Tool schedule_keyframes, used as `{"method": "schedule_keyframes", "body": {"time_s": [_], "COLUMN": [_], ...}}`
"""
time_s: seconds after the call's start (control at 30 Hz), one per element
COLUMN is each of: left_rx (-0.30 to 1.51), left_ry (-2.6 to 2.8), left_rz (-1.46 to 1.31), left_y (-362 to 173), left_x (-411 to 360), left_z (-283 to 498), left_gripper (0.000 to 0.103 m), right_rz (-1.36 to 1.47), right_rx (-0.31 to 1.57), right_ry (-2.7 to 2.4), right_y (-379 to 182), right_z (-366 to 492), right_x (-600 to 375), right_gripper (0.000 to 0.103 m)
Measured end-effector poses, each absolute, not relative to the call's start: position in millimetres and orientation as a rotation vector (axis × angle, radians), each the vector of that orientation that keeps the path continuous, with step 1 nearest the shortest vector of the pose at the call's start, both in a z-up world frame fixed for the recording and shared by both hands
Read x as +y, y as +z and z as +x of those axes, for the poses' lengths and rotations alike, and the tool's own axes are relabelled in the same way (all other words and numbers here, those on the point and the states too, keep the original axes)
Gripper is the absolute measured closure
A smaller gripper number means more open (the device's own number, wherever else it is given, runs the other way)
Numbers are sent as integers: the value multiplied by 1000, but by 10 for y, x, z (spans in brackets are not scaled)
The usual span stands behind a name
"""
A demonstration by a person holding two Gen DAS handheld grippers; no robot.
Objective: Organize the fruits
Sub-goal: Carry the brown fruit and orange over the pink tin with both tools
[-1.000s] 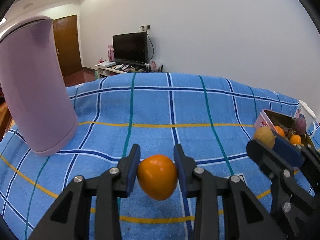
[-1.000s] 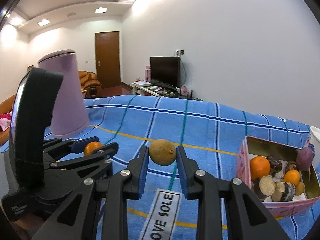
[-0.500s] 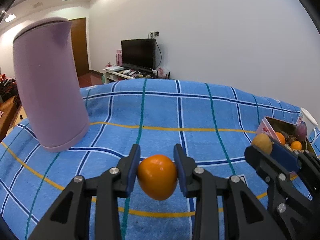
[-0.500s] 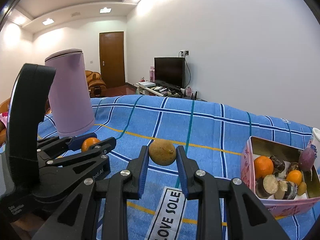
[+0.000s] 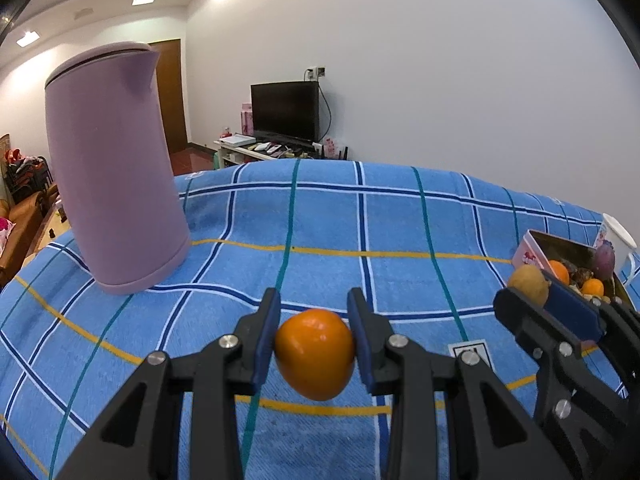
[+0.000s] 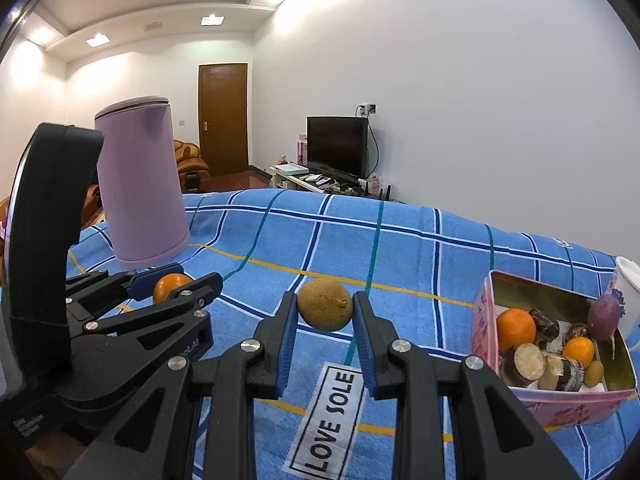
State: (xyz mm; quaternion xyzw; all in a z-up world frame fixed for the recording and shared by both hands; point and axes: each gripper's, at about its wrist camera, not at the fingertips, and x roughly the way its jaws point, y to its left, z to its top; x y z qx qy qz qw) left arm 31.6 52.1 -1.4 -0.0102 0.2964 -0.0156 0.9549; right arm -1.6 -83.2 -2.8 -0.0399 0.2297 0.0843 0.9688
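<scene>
Up front in the left wrist view, the left hand-held gripper (image 5: 313, 334) is clenched on a smooth round orange fruit (image 5: 315, 354), its blue-padded fingers (image 5: 264, 336) pressing the fruit from both sides and holding it clear above the blue checked cloth (image 5: 320, 232) with teal, navy and yellow stripes. A tall lilac plastic kettle (image 5: 114, 168) stands upright on the cloth, well to the left and farther back. At the right edge the right hand-held gripper (image 5: 536, 292) shows side-on, holding a dull brown-yellow round fruit (image 5: 528, 285), and just behind it sits a pink rectangular tin box (image 5: 532, 250) with mixed fruit inside; a white mug (image 5: 620, 238) stands just beyond the box. In the right wrist view, the right hand-held gripper (image 6: 325, 326) grasps the dull brown-yellow round fruit (image 6: 325, 309) between its blue pads, a small stem nub facing right, above a white cloth label printed "LOVE SOLE" (image 6: 326, 420). The pink tin box (image 6: 486, 316) lies to the right, near but apart from the gripper, holding an orange (image 6: 515, 327), a smaller orange (image 6: 578, 350), a purple round fruit (image 6: 604, 316) and several dark cut pieces. To the left, the left hand-held gripper (image 6: 176, 284) holds the orange fruit (image 6: 170, 285), with the lilac kettle (image 6: 140, 184) behind it.
</scene>
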Motion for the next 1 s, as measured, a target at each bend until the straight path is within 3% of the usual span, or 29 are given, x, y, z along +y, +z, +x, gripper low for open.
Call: {"method": "schedule_keyframes", "body": {"time_s": [1.0], "left_rx": [621], "left_ry": [-58], "left_rz": [19], "left_y": [-25], "left_x": [76], "left_z": [50], "left_gripper": [67], "right_rz": [-86], "right_rx": [459], "right_ry": [109], "right_y": [-1], "right_z": [-303], "right_x": [-1324], "right_gripper": [73]}}
